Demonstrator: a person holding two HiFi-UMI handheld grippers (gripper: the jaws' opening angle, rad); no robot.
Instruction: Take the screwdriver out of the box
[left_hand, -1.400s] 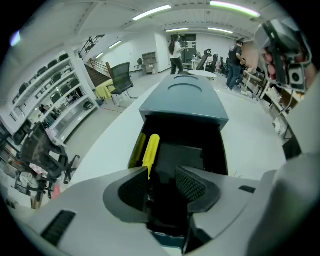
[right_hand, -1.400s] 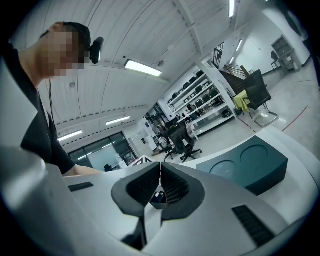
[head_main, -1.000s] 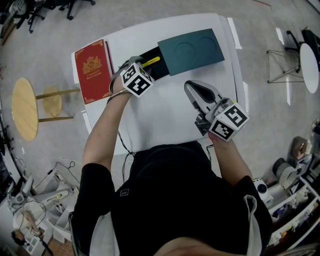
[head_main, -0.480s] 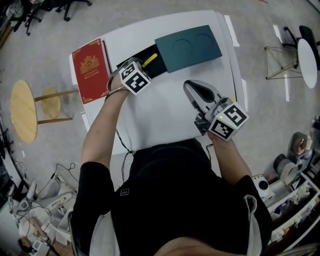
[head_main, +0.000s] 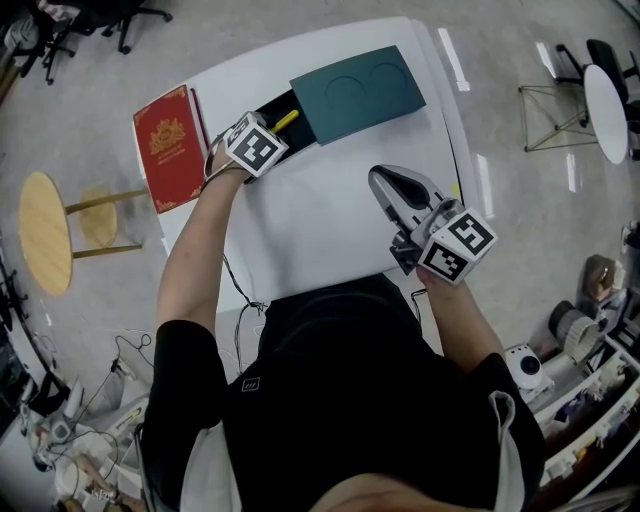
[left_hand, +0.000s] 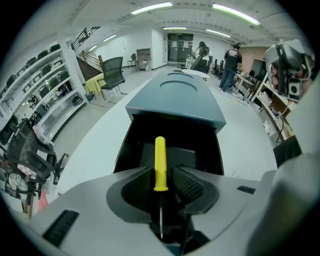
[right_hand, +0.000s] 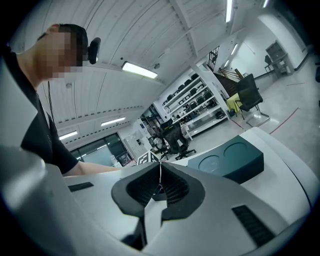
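Observation:
A teal box lies at the far side of the white table, its black drawer pulled out to the left. In the left gripper view the yellow-handled screwdriver lies in the drawer, its handle pointing away. My left gripper points steeply down over it. Its jaws are opening, the handle between the pads with a thin gap on each side. Only the handle's end shows in the head view. My right gripper hovers over the near right, shut and empty.
A red book lies on the table's left side beside the drawer. A round wooden stool stands left of the table, and a metal stand to the right. The teal box sits ahead of the right gripper.
The head camera shifted, so the table sits a little further left. The left gripper stays over the drawer and covers slightly more of the yellow handle. The right gripper is still.

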